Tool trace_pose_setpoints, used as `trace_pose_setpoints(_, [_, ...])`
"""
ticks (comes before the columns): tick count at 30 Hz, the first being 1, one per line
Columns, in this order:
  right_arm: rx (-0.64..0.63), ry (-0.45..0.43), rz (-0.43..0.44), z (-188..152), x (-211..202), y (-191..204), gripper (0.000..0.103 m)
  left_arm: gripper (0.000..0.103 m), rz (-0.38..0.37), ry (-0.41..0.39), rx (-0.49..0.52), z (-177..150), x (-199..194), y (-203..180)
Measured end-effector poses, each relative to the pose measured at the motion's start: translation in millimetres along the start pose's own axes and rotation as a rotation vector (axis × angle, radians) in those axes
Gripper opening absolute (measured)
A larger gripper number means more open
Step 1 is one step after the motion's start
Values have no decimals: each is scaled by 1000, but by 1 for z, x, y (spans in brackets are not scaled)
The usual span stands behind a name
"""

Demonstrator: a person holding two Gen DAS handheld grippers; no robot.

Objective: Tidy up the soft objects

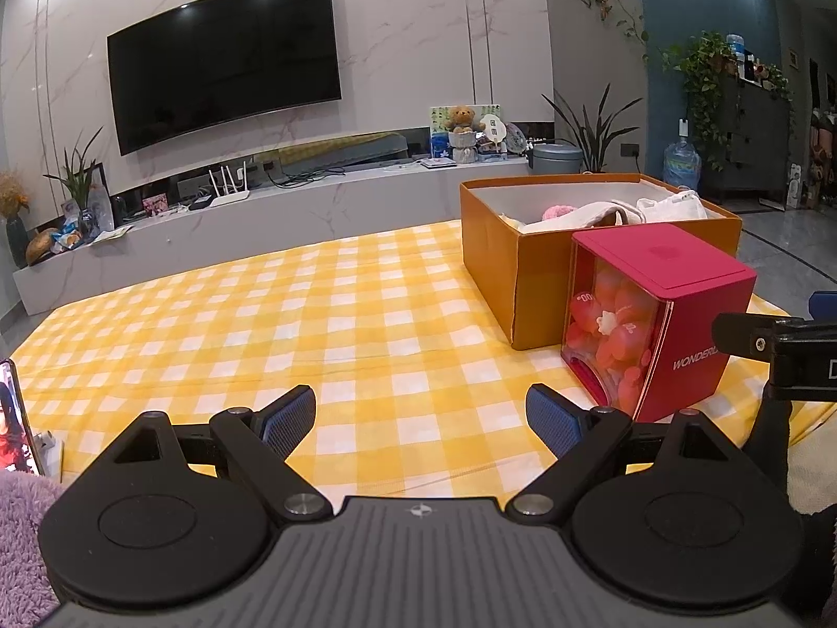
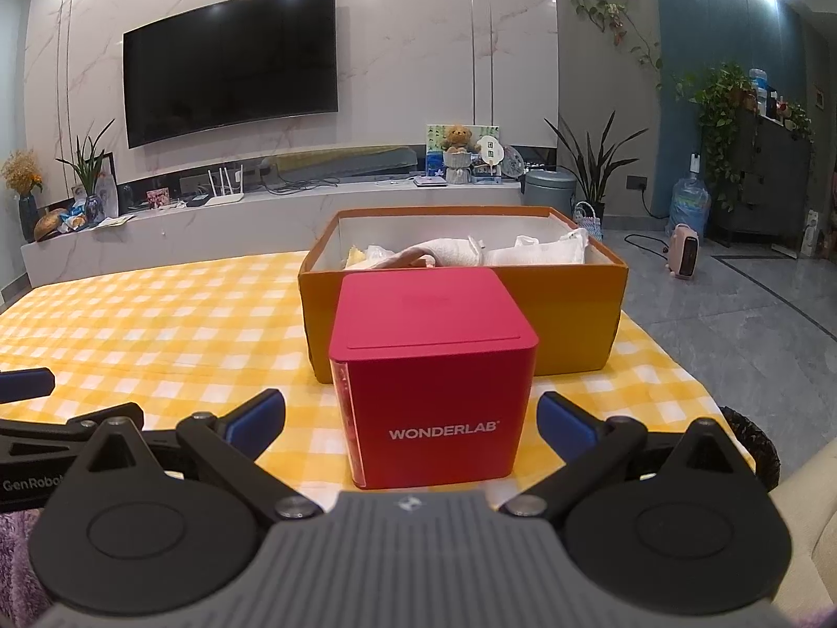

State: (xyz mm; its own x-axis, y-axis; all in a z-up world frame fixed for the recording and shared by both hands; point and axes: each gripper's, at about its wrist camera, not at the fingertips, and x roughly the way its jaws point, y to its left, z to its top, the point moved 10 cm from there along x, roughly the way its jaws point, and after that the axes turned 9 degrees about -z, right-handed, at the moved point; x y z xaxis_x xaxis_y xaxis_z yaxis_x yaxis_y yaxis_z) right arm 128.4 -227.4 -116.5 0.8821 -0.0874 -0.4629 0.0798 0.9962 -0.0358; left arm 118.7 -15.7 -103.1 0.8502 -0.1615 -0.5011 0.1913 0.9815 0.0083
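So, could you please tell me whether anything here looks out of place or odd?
Mostly tidy. The white cloths in the orange box are heaped unevenly, one poking above the rim. The red cube stands upright.

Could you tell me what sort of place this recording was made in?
Most likely a home living room: a wall-mounted television above a low marble media console, with houseplants and a teddy bear on display.

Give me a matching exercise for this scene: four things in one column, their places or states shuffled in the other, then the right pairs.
Things:
1. red cube box
2. orange box
3. white cloths
4. right hand-held gripper

Places or states:
A. lying inside the orange box
B. open, straddling the cube
C. on the checked cloth, in front of the orange box
D. lidless, behind the cube

Pairs: 1-C, 2-D, 3-A, 4-B
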Motion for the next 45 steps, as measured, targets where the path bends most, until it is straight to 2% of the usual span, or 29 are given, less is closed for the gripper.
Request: trace_pose_setpoints(45, [-6,7,2,-2,1,2,100,103,6,3,-19,-2,-1,5])
